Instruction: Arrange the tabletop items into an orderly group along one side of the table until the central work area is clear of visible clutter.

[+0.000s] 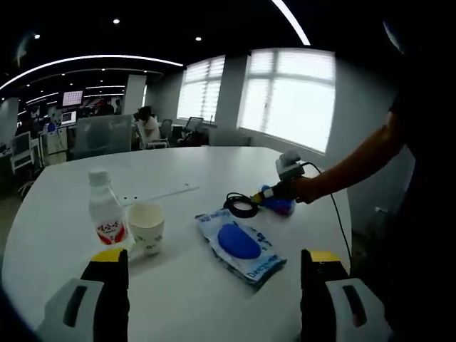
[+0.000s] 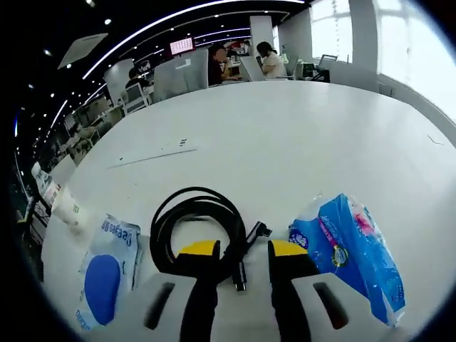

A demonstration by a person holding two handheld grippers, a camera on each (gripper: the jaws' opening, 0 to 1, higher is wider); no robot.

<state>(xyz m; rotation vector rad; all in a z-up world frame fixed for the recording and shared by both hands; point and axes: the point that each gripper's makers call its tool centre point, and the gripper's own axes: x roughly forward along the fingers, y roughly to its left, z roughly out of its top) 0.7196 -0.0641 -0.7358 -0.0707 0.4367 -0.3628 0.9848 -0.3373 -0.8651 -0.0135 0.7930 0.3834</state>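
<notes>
Right claw half-parted, straddling coiled black cable at bench centre; close squarely on the bundle. Left claw released, wipes pack at 12 o'clock

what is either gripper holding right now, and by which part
Left gripper is open and holds nothing. Right gripper has its jaws astride the near edge of the coiled black cable, but a gap shows between them, so a grip cannot be confirmed.
</notes>
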